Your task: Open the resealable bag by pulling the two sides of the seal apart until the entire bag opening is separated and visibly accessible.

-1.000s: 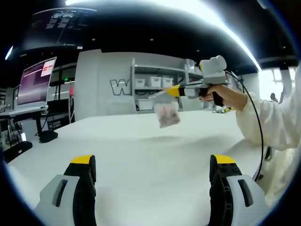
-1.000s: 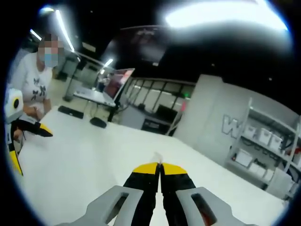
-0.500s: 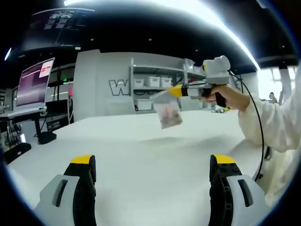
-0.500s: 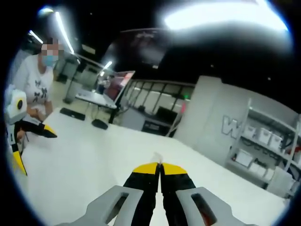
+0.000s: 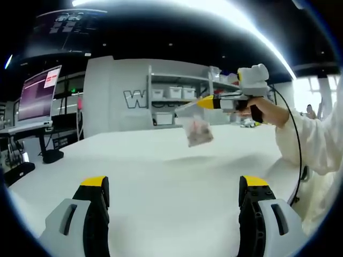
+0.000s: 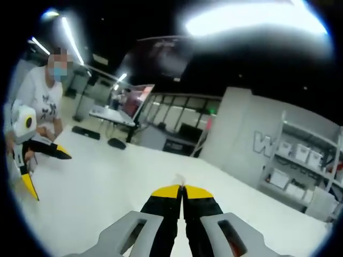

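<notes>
The right claw (image 5: 206, 101) is pinched tight on the top edge of the bag (image 5: 199, 131), which hangs above the white table (image 5: 161, 176). The left claw (image 5: 174, 214) is wide and empty. It should pinch the other side of the seal, then pull gently apart.

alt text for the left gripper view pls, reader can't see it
The right gripper, held in a person's hand, pinches the top of a small clear bag hanging above a white table. The left gripper stands open in the foreground.
</notes>
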